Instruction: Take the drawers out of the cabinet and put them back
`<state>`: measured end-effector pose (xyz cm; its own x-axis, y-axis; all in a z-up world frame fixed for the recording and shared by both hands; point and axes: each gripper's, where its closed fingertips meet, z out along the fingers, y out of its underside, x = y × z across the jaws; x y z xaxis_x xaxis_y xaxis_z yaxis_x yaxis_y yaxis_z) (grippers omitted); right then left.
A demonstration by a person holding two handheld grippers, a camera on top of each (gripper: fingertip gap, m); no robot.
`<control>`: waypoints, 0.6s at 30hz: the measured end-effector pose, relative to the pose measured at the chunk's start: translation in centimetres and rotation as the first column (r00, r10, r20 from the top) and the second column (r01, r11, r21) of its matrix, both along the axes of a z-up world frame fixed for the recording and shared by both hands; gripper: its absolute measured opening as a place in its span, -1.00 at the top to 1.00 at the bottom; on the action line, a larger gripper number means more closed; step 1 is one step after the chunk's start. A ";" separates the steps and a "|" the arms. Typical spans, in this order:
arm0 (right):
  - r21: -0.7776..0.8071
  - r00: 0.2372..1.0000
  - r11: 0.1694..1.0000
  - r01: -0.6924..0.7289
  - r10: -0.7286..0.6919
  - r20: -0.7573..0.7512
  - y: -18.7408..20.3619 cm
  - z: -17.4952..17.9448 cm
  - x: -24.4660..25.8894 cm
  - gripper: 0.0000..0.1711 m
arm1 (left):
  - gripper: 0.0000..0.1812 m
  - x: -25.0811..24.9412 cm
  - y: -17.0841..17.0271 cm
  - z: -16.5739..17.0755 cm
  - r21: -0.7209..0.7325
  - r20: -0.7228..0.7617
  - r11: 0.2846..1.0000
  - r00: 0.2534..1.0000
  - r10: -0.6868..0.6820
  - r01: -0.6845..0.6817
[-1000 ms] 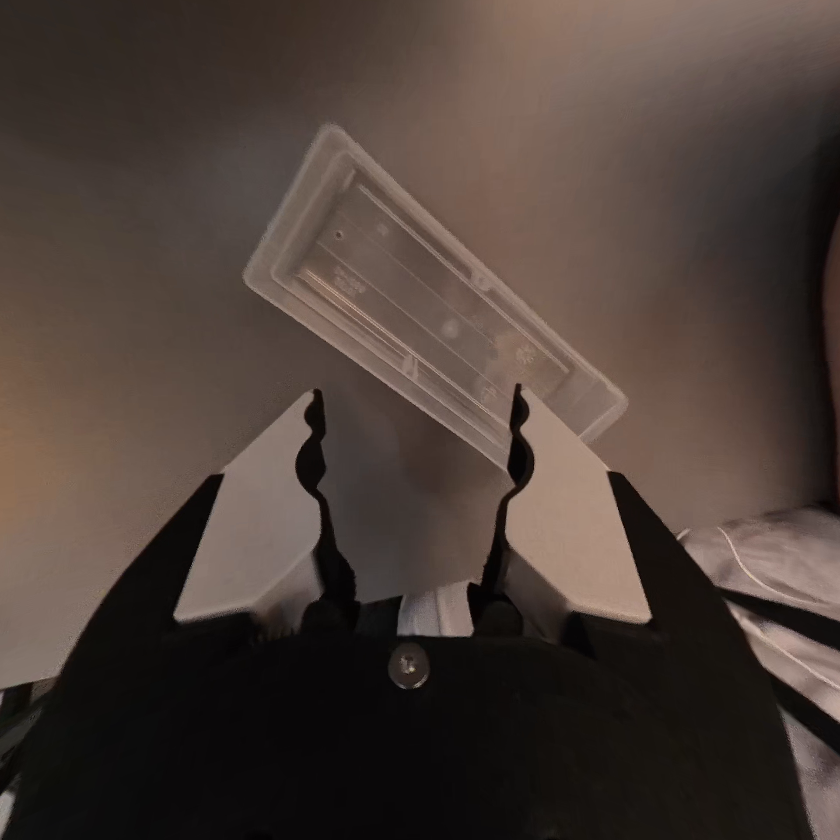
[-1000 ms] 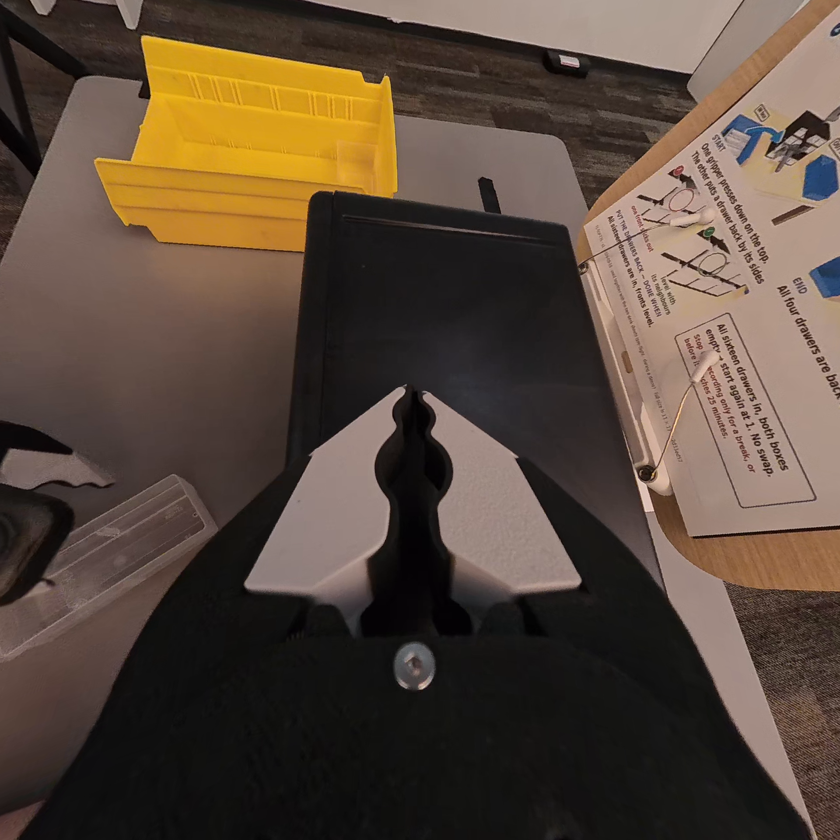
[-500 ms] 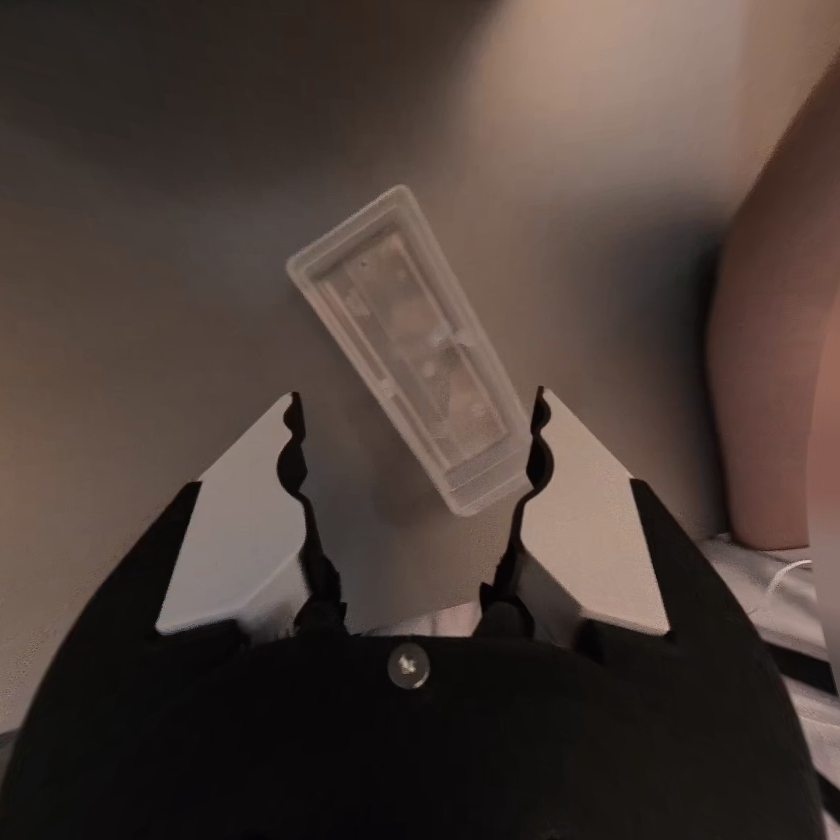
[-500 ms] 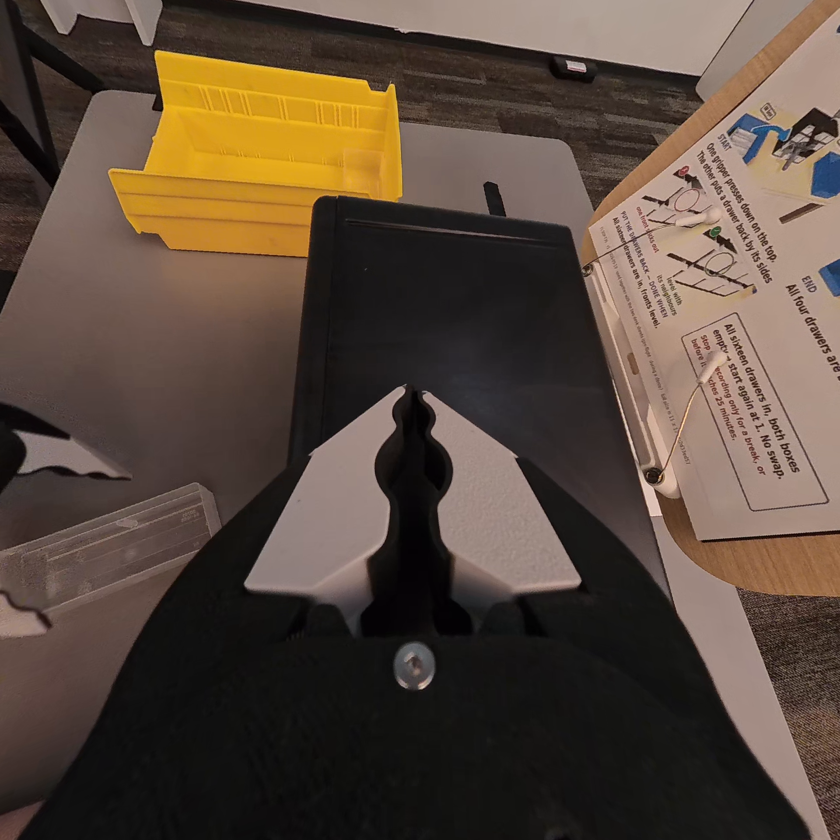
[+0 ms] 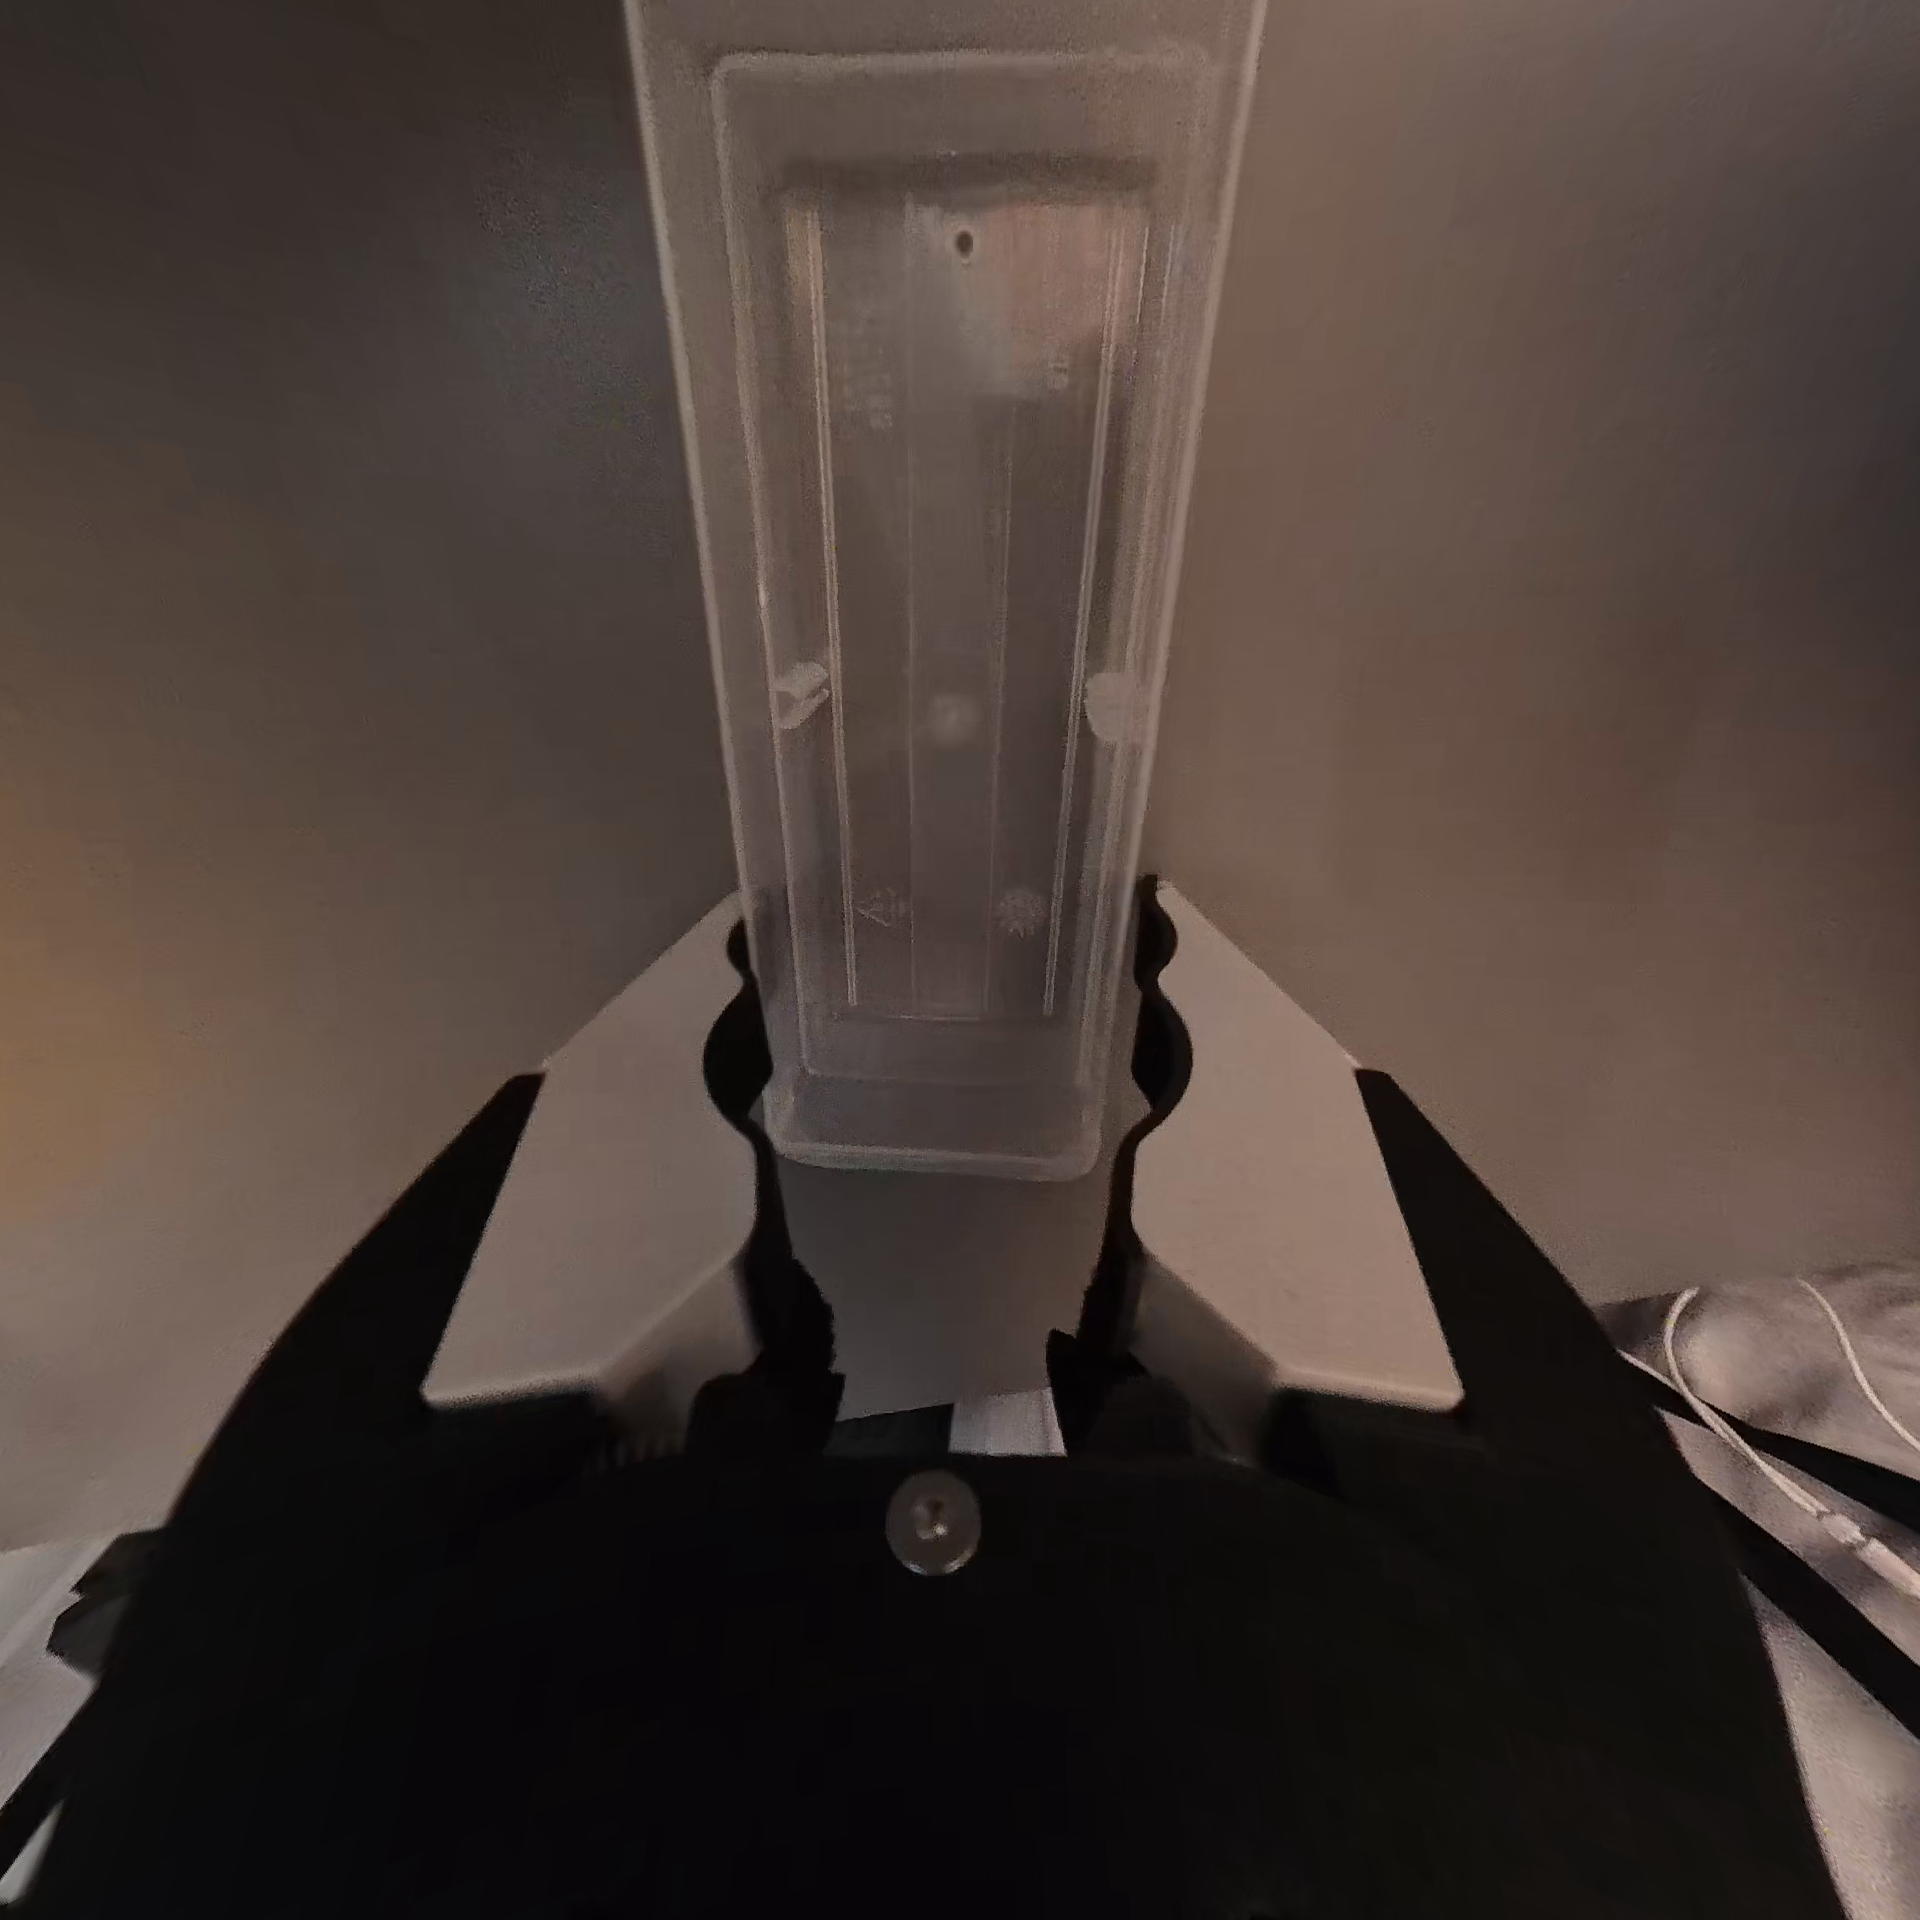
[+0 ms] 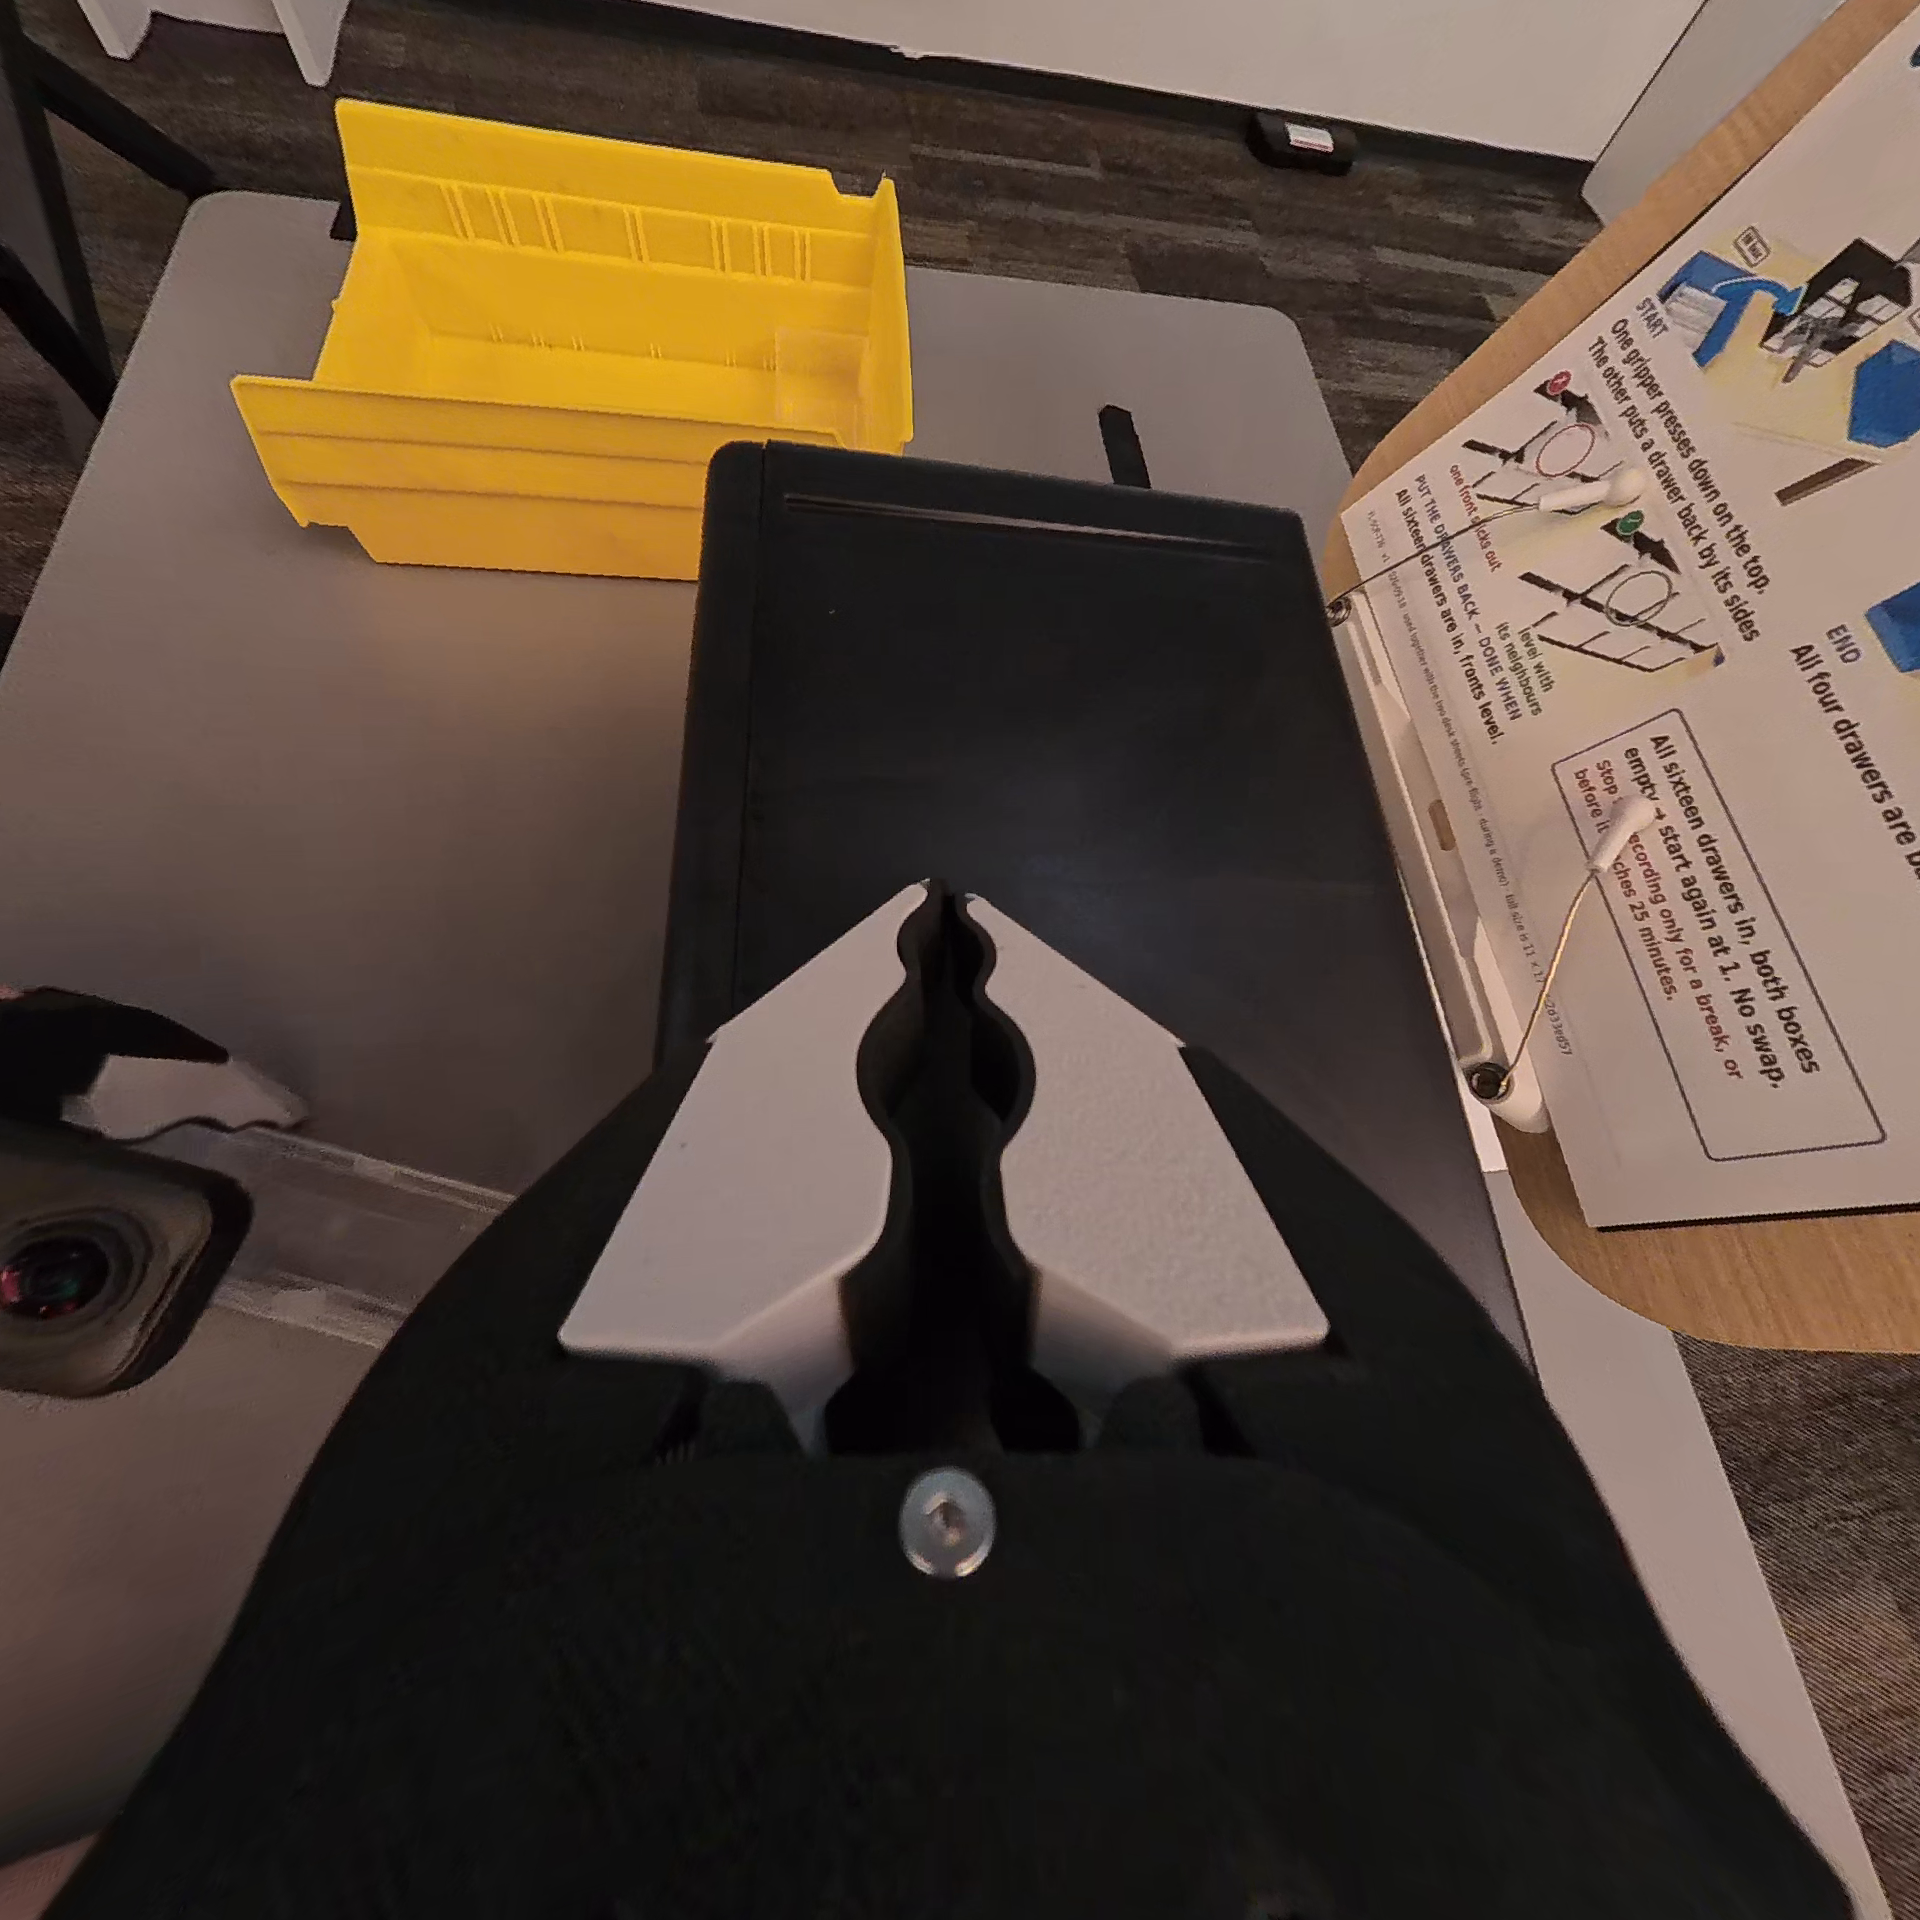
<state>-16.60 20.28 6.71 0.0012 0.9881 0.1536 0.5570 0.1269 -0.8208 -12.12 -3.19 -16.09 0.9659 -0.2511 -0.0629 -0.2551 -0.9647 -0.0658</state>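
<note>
Holding the clear drawer (image 5: 956,520) by its near short end in the left gripper (image 5: 940,925), jaws drawn in against both long sides, seemingly clamped, though impossible to tell how firmly; lying flat on the grey worktop (image 5: 312,623), underside up by the look of the moulded marks, stretching straight away from the jaws, outside the cabinet; pointing the right gripper (image 6: 940,888) at the top of the black cabinet (image 6: 1039,675), jaws closed on nothing, tips over the near part of the top, hard to say whether touching or just above; just beyond the cabinet's far left corner, a yellow bin (image 6: 582,343); at the right, a propped instruction sheet (image 6: 1662,727); judged to be the putting-back stage, with a lift and a carry to a cabinet slot to come; main risk: gripping so near one end, with most of the length hanging ahead of the jaws, so likely to droop or pivot once lifted; smooth plastic, so likely to slip if squeezed lightly, and thin walls likely to bow inward if squeezed hard; bottom-up as it seems, so needing a turn-over before entry, otherwise jamming in the slot; entering skewed, likely to catch an edge and shove the cabinet back toward the bin unless pinned from above by the right gripper; slot fronts hidden in both views, so no judging alignment yet
</note>
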 end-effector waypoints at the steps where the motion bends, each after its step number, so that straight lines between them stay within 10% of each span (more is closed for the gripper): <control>1: -0.003 1.000 1.000 -0.001 0.001 -0.002 0.0 0.0 0.0 1.00 | 0.30 0.2 0.0 0.0 -0.009 0.022 1.000 1.000 -0.003 0.004; 18: -0.024 1.000 1.000 -0.006 0.006 -0.010 -0.1 0.0 0.0 1.00 | 0.33 -0.9 8.1 7.8 0.167 0.076 0.979 0.992 0.101 -0.113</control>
